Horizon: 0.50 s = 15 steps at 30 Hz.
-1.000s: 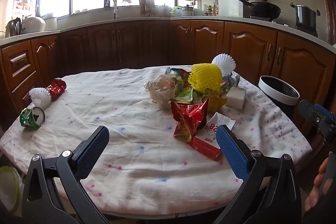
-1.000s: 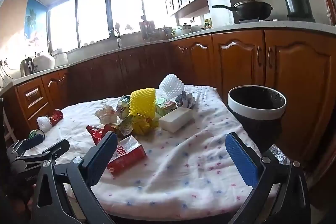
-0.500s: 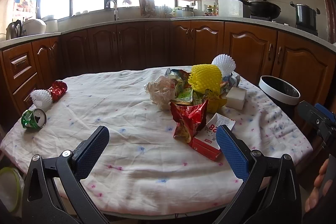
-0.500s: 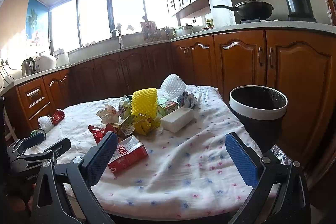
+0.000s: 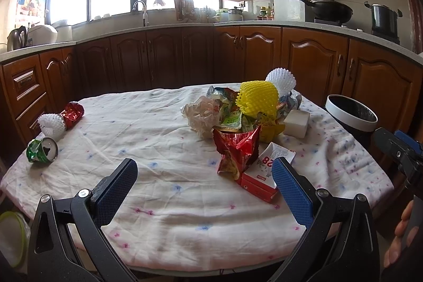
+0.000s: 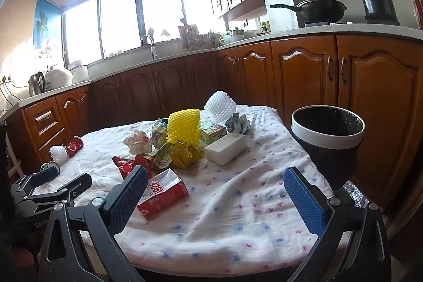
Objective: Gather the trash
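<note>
L hand-held gripper (image 5: 202,189) & R hand-held gripper (image 6: 215,196) spread wide, trash pile (image 5: 246,118) on table (image 5: 148,128)

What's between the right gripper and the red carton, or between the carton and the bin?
Nothing visible. The right gripper is open with the red carton lying just past its left finger on bare tablecloth. From there to the trash bin beside the table's right edge, only open cloth shows; the white block sits farther back.

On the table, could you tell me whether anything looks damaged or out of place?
Yes. A crushed green can lies on its side near the left edge of the table, apart from the main trash heap, with a crumpled red can and white foam net nearby. Nothing has spilled.
</note>
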Available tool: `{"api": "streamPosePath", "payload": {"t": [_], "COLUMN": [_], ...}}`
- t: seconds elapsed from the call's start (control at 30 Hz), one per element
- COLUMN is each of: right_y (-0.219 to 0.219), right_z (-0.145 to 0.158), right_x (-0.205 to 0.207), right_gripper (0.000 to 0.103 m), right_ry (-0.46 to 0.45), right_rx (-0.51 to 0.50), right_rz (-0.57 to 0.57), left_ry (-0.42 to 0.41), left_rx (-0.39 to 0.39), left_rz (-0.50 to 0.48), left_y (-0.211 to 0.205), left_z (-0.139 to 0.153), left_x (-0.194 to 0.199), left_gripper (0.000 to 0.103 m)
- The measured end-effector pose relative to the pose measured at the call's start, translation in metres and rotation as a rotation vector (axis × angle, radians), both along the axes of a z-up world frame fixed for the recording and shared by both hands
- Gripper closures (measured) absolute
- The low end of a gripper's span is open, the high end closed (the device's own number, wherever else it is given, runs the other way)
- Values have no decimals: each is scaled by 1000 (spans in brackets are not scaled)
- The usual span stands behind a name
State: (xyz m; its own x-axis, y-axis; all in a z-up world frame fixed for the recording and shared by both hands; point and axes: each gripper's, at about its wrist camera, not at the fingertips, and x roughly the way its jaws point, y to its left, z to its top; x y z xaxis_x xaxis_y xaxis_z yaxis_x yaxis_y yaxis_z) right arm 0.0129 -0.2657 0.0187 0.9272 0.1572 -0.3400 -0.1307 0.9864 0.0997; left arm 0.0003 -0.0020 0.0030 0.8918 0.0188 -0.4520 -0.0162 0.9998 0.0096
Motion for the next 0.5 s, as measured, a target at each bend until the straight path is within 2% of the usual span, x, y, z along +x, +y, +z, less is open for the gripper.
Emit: {"api": "streamPosePath", "payload": {"t": [0.5], "right_y": [0], "right_z": [-1], "right_x": [0], "right_gripper": [0], "right_ry": [0], "right_rx": [3], "right_rz": [4], "left_ry": [4], "left_rx": [1], "left_rz": [-1], "left_y": [-2], "left_z": [-2], "left_x": [1], "left_gripper": [0]}}
